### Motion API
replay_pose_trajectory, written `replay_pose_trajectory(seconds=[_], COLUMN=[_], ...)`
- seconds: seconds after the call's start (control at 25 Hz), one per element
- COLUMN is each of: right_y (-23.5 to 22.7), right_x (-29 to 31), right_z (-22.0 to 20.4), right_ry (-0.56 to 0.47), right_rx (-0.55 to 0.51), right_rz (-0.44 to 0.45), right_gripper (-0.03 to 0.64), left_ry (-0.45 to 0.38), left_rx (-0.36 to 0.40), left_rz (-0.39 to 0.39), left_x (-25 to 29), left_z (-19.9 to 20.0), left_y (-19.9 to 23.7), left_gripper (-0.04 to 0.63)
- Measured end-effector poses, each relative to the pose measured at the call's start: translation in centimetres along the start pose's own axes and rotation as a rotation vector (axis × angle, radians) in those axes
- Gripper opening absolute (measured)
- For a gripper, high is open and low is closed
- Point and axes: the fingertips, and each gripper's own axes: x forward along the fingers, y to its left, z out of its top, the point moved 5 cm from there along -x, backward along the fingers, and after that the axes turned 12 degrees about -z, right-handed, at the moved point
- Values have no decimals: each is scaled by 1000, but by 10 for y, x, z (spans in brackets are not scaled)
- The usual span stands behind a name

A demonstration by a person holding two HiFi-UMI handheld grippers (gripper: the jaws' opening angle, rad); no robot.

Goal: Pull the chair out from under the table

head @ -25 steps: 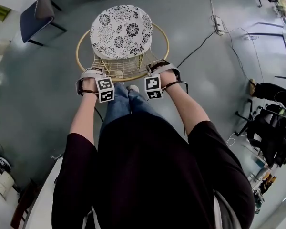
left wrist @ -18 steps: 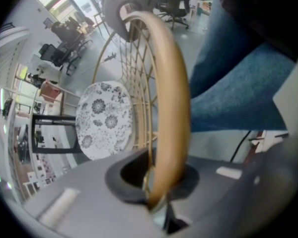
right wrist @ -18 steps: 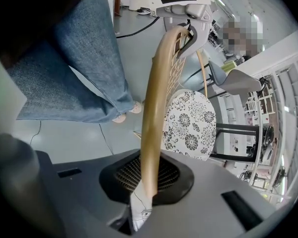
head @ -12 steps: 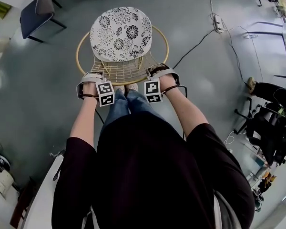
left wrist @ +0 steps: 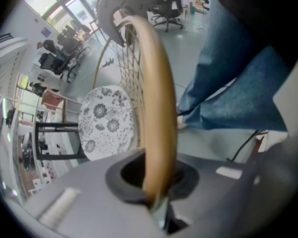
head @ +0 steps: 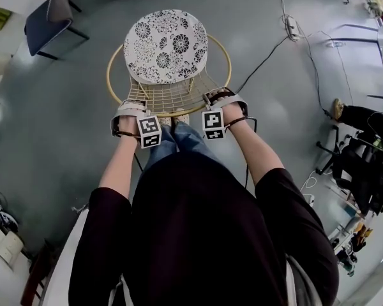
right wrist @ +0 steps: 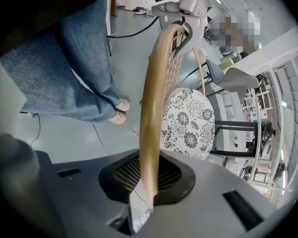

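On the open grey floor (head: 57, 126), our round rattan chair with the floral cushion (head: 168, 43) stands clear of any bench in view. Our left gripper (head: 131, 111) and right gripper (head: 218, 101) each clamp its tan hoop rim (right wrist: 150, 108). We judge the smooth rim could slide in either grip, or the black cable (head: 263, 59) could snag a leg.

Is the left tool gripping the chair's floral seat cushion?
No, the left tool is shut on the chair's tan hoop rim, with the floral cushion apart from it.
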Motion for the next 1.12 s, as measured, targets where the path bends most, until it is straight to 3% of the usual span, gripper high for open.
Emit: replay_pose_trajectory(seconds=[0.16, 0.32, 0.48, 0.64, 0.68, 0.72, 0.76, 0.84, 0.96, 1.12], right_y=[-3, 2, -7, -20, -23, -29, -36, -56, -100, -163], right_x=[2, -3, -21, -42, -48, -54, -61, -76, -99, -141], right_z=[2, 0, -7, -17, -17, -17, -16, -16, -21, -27], right_ry=[12, -11, -26, -45, -54, -65, -77, -102, -147, -242], right_rx=[73, 129, 198, 344, 372, 400, 431, 506, 656, 933], right_rz=[-8, -3, -44, -19, -27, -47, -73, -131, -247, -454], right_gripper=[38, 137, 140, 140, 131, 75, 44, 35, 31, 23], left_ry=[-20, -125, -212, -325, -363, -401, -439, -514, -631, -794], left_rx=[-1, -60, -112, -248, -284, -320, -355, -418, -473, -563], left_rz=[3, -81, -52, -13, -1, 10, 24, 66, 161, 365], left_x=[1, -5, -29, -64, -73, -82, -92, -112, -146, -202], left_z=[-3, 2, -2, -6, -8, -9, -11, -13, -12, -13], left_y=[1, -4, -4, -2, -1, -1, 0, 7, 28, 56], left_gripper=[30, 179, 179, 142, 140, 114, 53, 10, 8, 8])
